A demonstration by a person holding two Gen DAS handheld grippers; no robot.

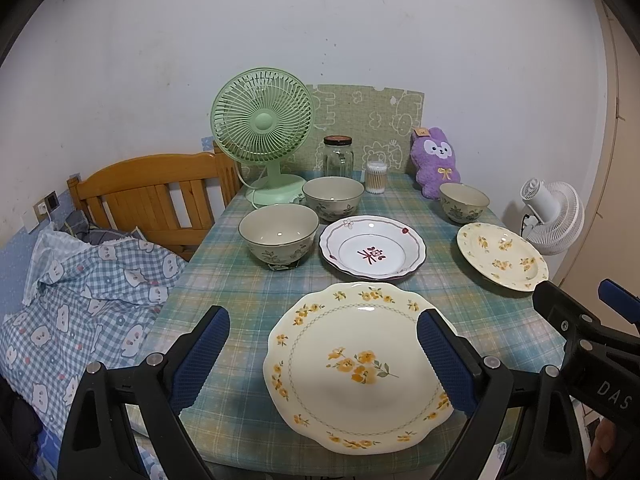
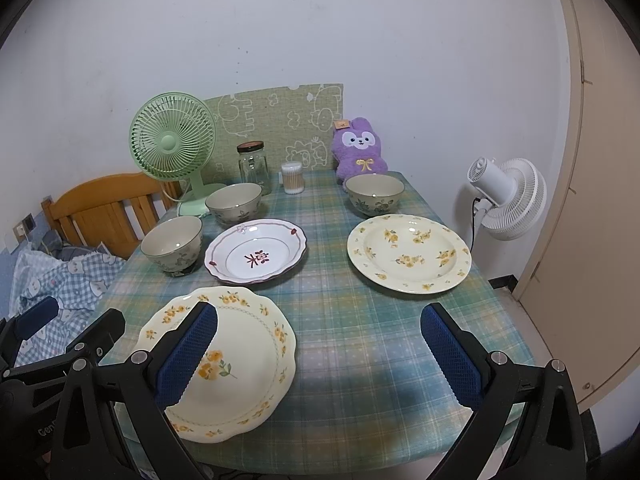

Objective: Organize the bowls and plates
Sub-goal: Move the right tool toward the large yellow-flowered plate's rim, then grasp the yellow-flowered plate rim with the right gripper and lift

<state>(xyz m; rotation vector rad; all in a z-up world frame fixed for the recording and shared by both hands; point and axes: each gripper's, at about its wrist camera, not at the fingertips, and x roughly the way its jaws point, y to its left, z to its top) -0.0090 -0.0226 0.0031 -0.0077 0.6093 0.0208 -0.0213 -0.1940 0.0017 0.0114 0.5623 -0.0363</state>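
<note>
A large cream plate with yellow flowers [image 1: 360,368] [image 2: 236,360] lies at the table's near edge. Behind it sits a white plate with a red motif [image 1: 372,248] [image 2: 256,256]. A deep cream flowered plate [image 1: 502,254] [image 2: 408,254] lies to the right. Three grey-green bowls stand on the cloth: near left [image 1: 276,234] [image 2: 172,244], back middle [image 1: 333,196] [image 2: 234,202], back right [image 1: 464,200] [image 2: 375,193]. My left gripper [image 1: 322,354] hovers open above the large plate's near side. My right gripper [image 2: 318,354] hovers open to the right of that plate, holding nothing.
At the back stand a green fan [image 1: 262,128], a glass jar [image 1: 338,156], a cotton-swab tub [image 1: 376,178] and a purple plush rabbit [image 1: 436,160]. A white fan [image 2: 508,196] stands off the right edge. A wooden headboard [image 1: 152,196] and checked bedding [image 1: 88,296] border the left.
</note>
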